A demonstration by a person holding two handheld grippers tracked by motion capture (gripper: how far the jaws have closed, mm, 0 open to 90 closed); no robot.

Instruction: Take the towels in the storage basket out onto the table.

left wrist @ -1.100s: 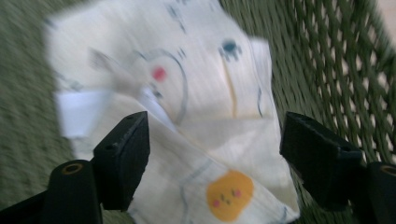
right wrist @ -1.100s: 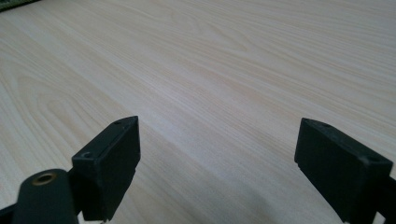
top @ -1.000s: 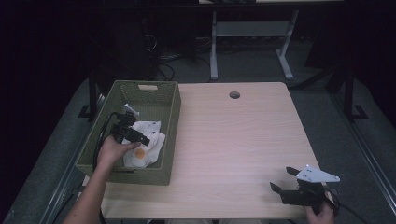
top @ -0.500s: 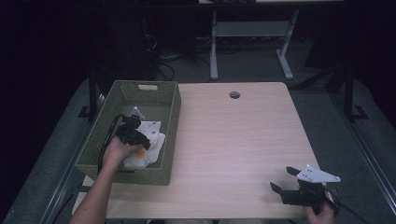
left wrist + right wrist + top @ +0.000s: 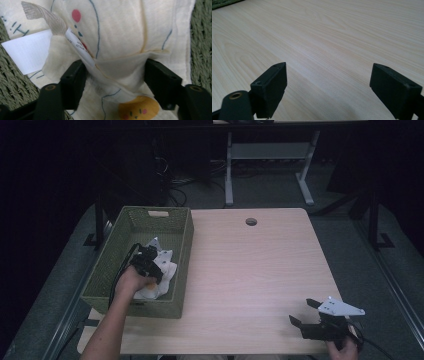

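A: What's the room like?

B: Dark, with a grey floor (image 5: pixel 280 195) and a light wooden bench (image 5: pixel 250 270) in the middle. A white frame (image 5: pixel 270 165) stands on the floor beyond its far edge, and there is a small round hole (image 5: pixel 251 221) in the bench top near that edge.

A: And the biggest thing on the bench?

B: A green woven basket (image 5: pixel 182 250). The left claw (image 5: pixel 148 261) is down inside it, with the basket's weave showing on both sides of the jaws in the left gripper view.

A: What is in there with it?

B: A cream cloth (image 5: pixel 120 37) printed with blue lines, red dots and an orange face. It lies bunched on the basket floor, right under and ahead of the left claw.

A: Is that claw holding it?

B: A raised fold of the cloth sits between the two jaws, and they press it from either side, so it is gripping the cloth. A woven beige loop (image 5: pixel 45 17) and a white label (image 5: pixel 27 52) stick out just past the jaw on the left of that view.

A: The right claw (image 5: pixel 306 312)?

B: Well apart from the basket, at the near edge of the bench. Its jaws stand wide apart with only bare wood between them.
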